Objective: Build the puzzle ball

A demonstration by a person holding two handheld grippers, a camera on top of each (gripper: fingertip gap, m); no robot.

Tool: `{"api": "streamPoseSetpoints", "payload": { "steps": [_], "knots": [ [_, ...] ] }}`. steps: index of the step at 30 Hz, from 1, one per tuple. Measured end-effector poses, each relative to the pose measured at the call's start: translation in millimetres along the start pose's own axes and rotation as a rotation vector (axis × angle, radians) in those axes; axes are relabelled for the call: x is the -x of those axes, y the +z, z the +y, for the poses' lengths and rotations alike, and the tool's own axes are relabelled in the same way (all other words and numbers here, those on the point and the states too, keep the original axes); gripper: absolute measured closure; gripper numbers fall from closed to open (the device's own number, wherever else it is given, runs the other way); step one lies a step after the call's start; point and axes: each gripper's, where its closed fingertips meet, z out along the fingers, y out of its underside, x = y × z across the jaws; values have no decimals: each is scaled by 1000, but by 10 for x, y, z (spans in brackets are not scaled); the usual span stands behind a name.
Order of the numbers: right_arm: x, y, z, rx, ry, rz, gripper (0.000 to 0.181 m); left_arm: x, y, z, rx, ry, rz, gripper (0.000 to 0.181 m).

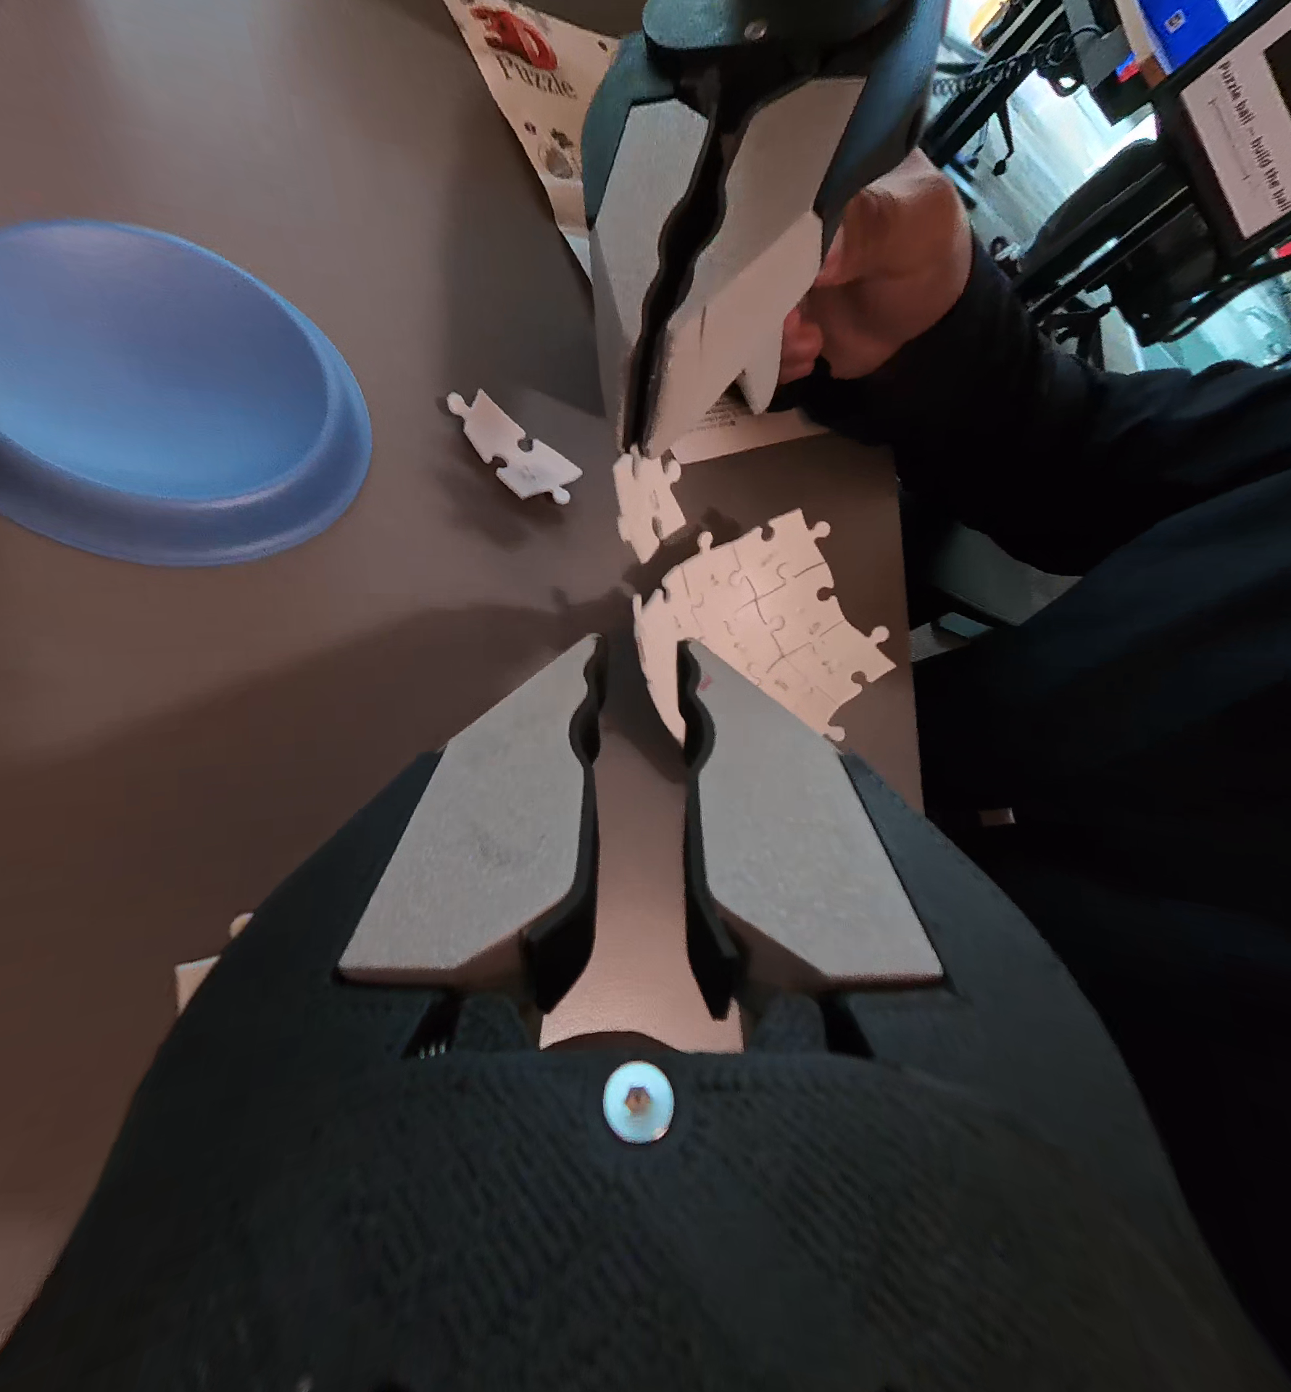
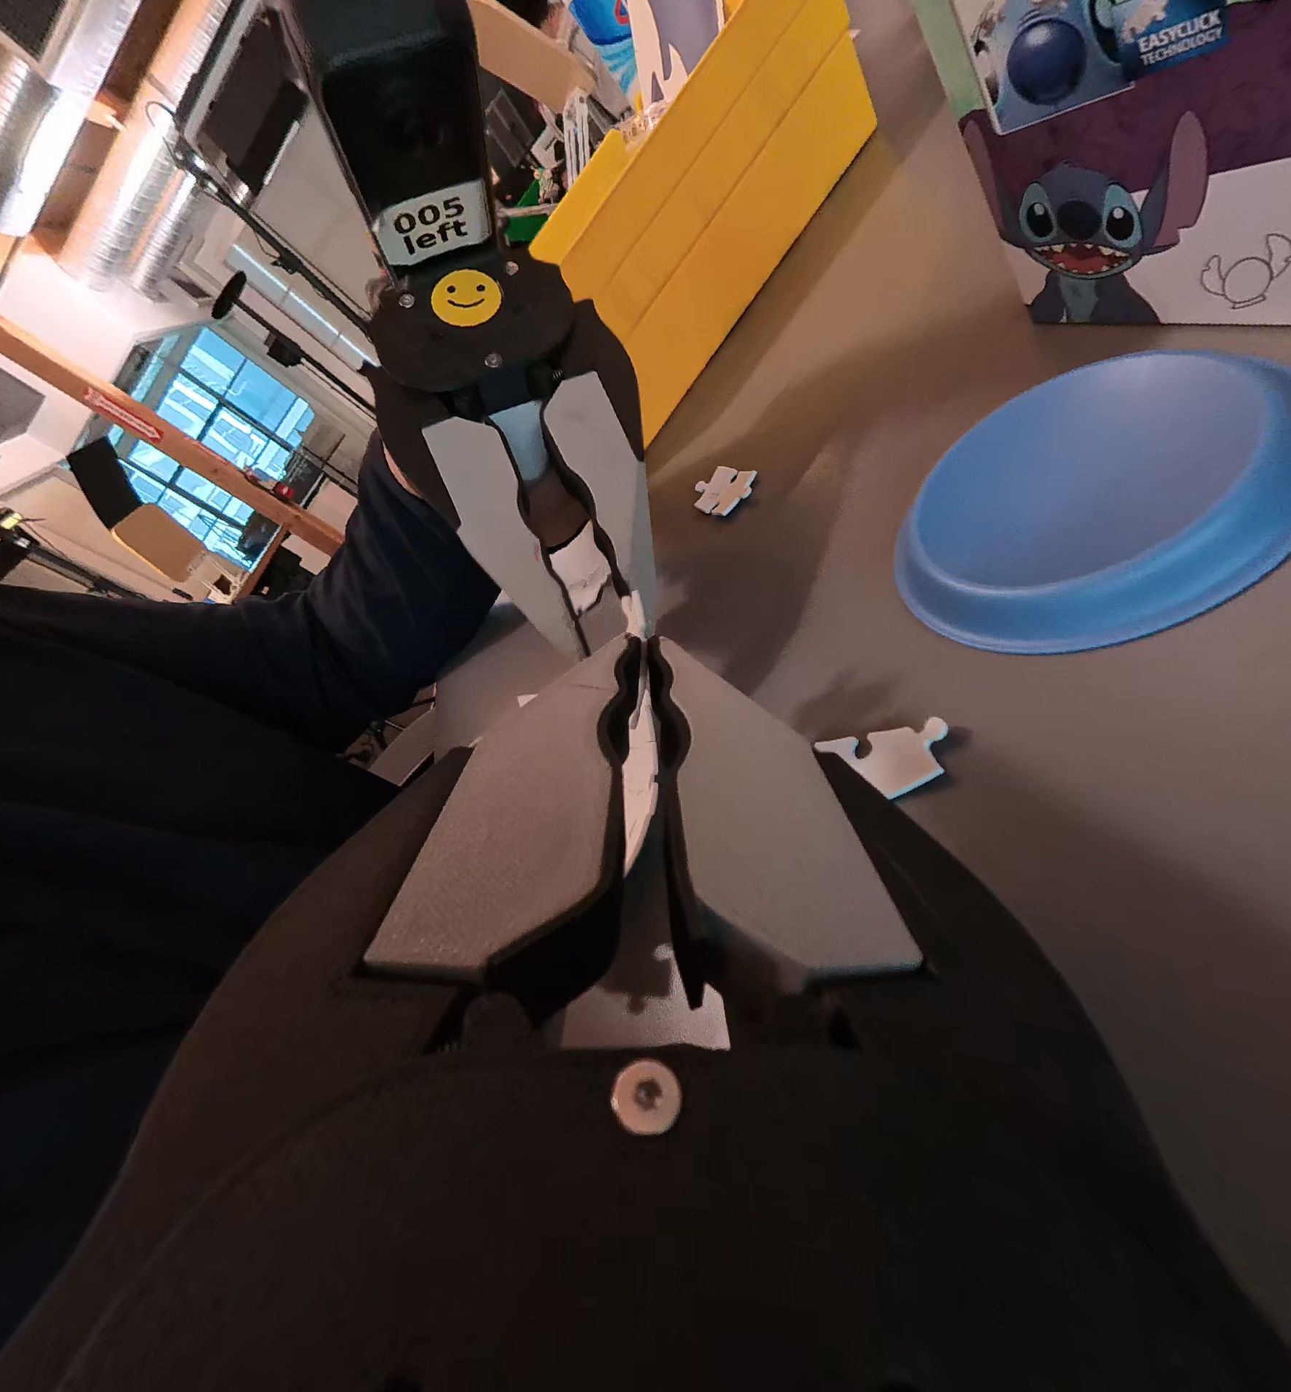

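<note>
My left gripper [image 1: 642, 648] is shut on the left edge of an assembled, curved white puzzle section [image 1: 778, 625] and holds it near the table's edge. My right gripper [image 1: 638, 444] comes down from above, shut on a single white puzzle piece [image 1: 650, 505]. That piece hangs at the section's upper left corner, close to it or just touching. In the right wrist view the right gripper [image 2: 644, 644] pinches the piece [image 2: 640, 753] edge-on. The left gripper [image 2: 616, 633] meets it tip to tip, with the section [image 2: 578, 569] showing between its fingers.
A loose joined pair of white pieces [image 1: 514, 452] lies on the brown table, also in the right wrist view [image 2: 891, 753]. A single piece [image 2: 725, 489] lies farther off. A blue dish [image 1: 137, 392] [image 2: 1116, 505], a puzzle box [image 2: 1154, 188], a yellow box [image 2: 717, 173] and a leaflet [image 1: 529, 75] stand around. One gripper's finger ends stand about 5 cm off the other's.
</note>
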Motion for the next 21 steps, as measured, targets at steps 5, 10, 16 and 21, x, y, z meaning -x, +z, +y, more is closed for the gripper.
{"api": "streamPoseSetpoints", "payload": {
  "steps": [5,10,16,21],
  "knots": [
    [-13,39,33,18,6,4,181,-29,91,114,41,-8,15,164],
    [2,60,31,9,11,-5,181,5,151,193,77,1,-22,170],
    [23,85,46,20,11,-19,181,2,149,242,68,-14,-18,178],
    [37,101,35,21,-5,-23,181,-18,140,225,31,-30,3,179]
  ]
}}
